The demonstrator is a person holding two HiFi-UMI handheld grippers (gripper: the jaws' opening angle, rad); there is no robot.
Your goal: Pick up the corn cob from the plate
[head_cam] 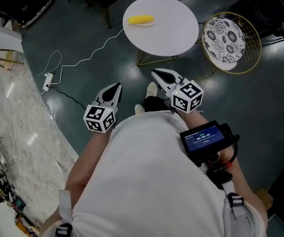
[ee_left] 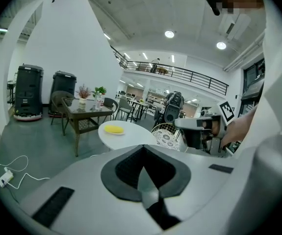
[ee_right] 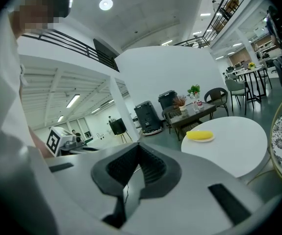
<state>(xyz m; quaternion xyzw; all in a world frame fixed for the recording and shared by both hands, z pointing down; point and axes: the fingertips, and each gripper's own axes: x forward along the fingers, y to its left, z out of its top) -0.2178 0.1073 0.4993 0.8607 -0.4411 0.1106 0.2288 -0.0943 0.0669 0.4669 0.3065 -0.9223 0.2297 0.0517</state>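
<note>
corn cob: lies on a pale plate toward the far left of the round white table, well apart from both grippers.
long axis: runs left to right across the head view, broadside to anyone coming in from the near side.
left gripper: jaws closed together, nothing between them; corn shows above and a little left of the jaw line in the left gripper view.
right gripper: jaws pressed together too, nothing held; corn shows above and well right of the jaw line in the right gripper view.
nearer hand: the right, by the look of the head view, with its tip just short of the table's near edge.
bearing: straight ahead and slightly left of the right jaws.
coming move: probably calls for opened jaws set across the cob's short width.
alongside: wire chair with patterned cushion just right of the table.
</note>
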